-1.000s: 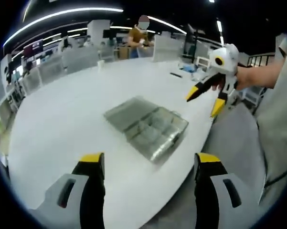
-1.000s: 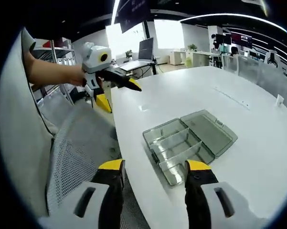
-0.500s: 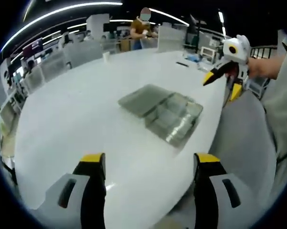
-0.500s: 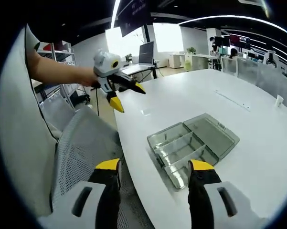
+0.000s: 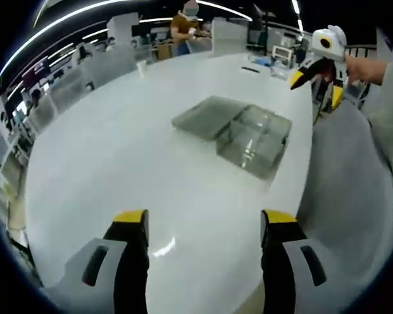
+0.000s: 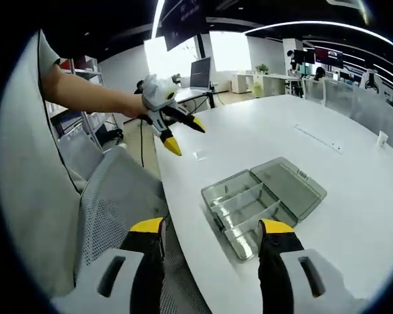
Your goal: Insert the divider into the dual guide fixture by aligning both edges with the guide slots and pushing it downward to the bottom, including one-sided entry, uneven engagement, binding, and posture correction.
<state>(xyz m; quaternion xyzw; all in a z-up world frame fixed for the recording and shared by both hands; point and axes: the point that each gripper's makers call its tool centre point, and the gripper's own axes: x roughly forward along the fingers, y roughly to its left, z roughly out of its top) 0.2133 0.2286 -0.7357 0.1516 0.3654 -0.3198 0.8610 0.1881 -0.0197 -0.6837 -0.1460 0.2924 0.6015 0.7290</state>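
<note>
A clear plastic compartment box [image 5: 236, 131] with its lid laid open lies on the white table [image 5: 118, 163], ahead and right of my left gripper [image 5: 203, 226], which is open and empty above the table's near part. In the right gripper view the same box [image 6: 263, 199] lies just ahead of my right gripper [image 6: 212, 229], also open and empty, near the table edge. Thin dividers stand inside the box's tray half. The right gripper [image 5: 318, 62] appears at the upper right of the left gripper view; the left gripper [image 6: 176, 127] appears at the upper left of the right gripper view.
A grey mesh chair [image 6: 111, 203] sits at the table's edge beside the person. A small white cup [image 5: 140, 67] and a dark flat item [image 5: 250, 69] lie at the table's far side. Desks, monitors and a standing person [image 5: 183, 26] fill the background.
The left gripper has risen and tilted, so the box sits higher and farther right in its view. The right gripper view has barely shifted; the left gripper in it moved slightly right.
</note>
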